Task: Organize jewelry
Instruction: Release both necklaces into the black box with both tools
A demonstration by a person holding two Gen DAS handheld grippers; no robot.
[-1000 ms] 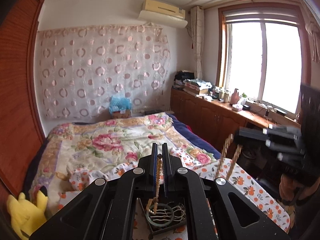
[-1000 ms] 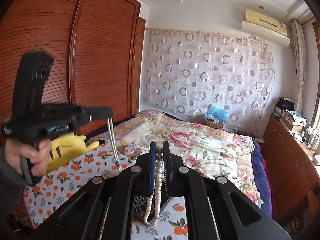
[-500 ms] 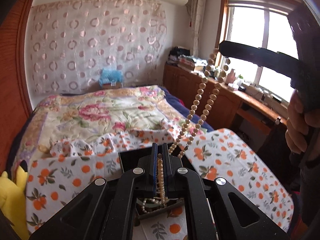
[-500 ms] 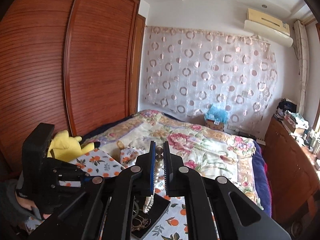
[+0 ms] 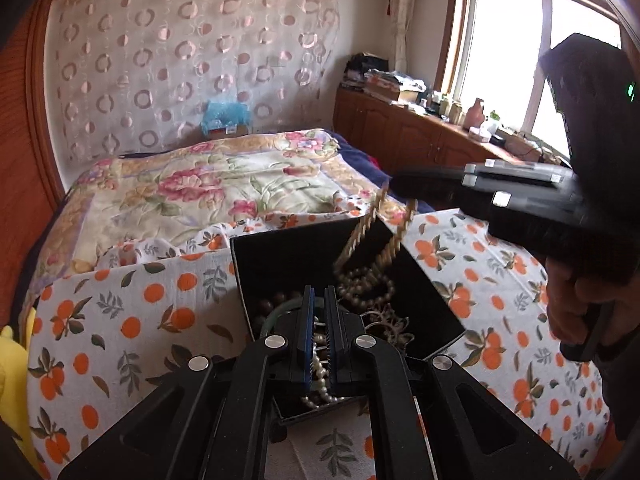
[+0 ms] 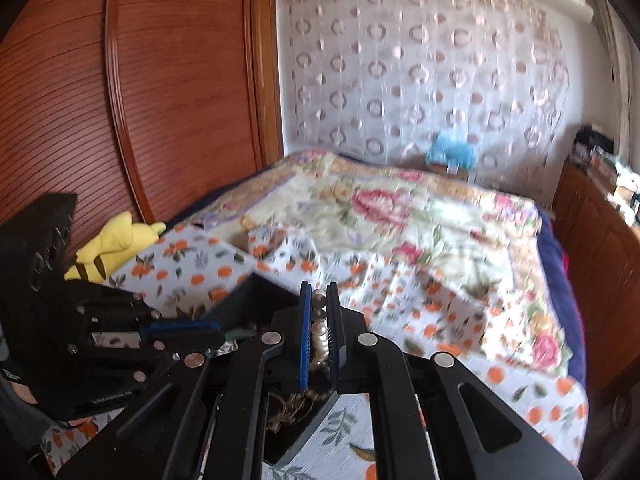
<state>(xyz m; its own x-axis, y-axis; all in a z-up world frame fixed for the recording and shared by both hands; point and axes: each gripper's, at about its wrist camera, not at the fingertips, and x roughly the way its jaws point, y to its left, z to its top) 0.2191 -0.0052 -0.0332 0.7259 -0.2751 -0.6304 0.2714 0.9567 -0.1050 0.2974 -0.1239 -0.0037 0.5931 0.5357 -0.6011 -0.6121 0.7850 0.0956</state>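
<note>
One black tray (image 5: 288,256), one pearl necklace (image 5: 362,280) pinched at both ends by nearly closed left gripper (image 5: 319,300) and right gripper (image 6: 319,300).

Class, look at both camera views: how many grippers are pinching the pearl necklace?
2. The left gripper pinches the pearl necklace low over the black box; the right gripper pinches it higher, right of the box.

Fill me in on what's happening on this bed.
A person holds a two-finger tool in each hand, and both grip one long pearl necklace. The left tool and the right tool are each shut on a stretch of it. The slack piles into a black tray of tangled jewelry on the orange-print cloth. It looks partway lowered.
</note>
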